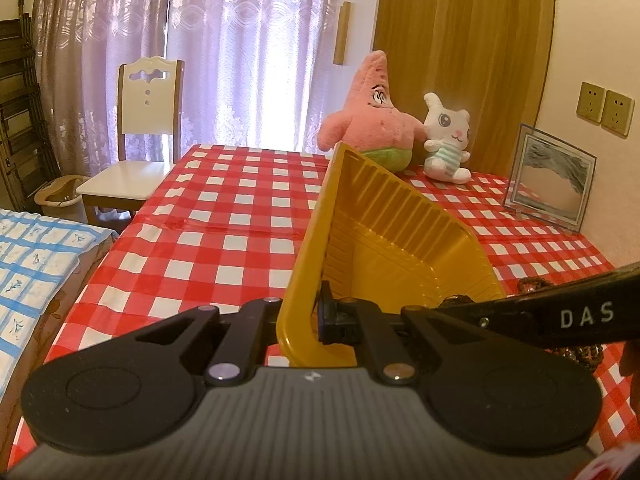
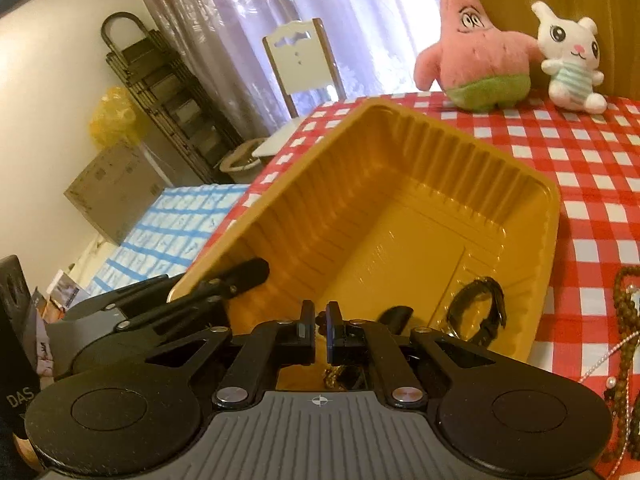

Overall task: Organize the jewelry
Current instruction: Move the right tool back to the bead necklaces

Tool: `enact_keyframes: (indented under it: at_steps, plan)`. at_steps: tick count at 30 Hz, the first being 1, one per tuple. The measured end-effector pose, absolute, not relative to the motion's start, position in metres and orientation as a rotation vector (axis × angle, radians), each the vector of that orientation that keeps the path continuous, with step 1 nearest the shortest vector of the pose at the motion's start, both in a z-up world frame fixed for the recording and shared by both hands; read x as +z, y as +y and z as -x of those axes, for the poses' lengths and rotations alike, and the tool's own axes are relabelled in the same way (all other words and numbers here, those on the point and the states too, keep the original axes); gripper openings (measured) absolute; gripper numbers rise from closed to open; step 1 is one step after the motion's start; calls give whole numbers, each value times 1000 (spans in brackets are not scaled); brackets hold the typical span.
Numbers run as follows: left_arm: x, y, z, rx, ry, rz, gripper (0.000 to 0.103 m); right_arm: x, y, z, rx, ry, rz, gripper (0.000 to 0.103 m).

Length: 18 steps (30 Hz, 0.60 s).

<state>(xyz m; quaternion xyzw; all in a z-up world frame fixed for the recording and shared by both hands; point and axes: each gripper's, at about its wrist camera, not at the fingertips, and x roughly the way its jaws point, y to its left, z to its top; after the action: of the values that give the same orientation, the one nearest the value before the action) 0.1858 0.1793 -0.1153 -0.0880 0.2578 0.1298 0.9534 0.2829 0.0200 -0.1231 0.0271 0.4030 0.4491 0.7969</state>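
A yellow plastic tray [image 1: 400, 216] is tipped up on the red-checked table, and my left gripper [image 1: 310, 314] is shut on its near rim. In the right wrist view the tray [image 2: 360, 200] lies under my right gripper [image 2: 320, 318], whose jaws stand a narrow gap apart with nothing between them. A black watch [image 2: 478, 312] lies on the tray floor just right of those fingers. A small gold piece [image 2: 331, 376] shows below them. The left gripper [image 2: 240, 276] pinches the tray's left rim. Brown beads [image 2: 626, 300] and a pearl string [image 2: 612, 360] lie on the cloth at right.
A pink star plush [image 1: 368, 116] and a white bunny plush [image 1: 444, 140] sit at the table's far side, with a glass picture frame [image 1: 548, 180] by the wall. A white chair [image 1: 140, 120] and a blue-checked bed [image 1: 36, 260] stand left of the table.
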Motion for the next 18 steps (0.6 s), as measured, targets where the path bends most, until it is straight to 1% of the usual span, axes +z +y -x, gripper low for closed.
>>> enact_keyframes:
  at_steps: [1,2,4,11,18]
  plan:
    - [-115,179,-186,264,524,179,6,-122,17,-282,959,861,-61,22]
    - [-115,179,-186,265,525,180,6,-120,15,-280,953,853,-65,38]
    - [-115,179,-186,265,525,181,6,-114,7,-276,940,825,-74,51]
    - [-115,180,-185,267,525,181,6,-113,-40,-260,827,809,-42,52]
    - [-116,179,-186,268,525,176,6,-134,-107,-249,623,878,-3,52]
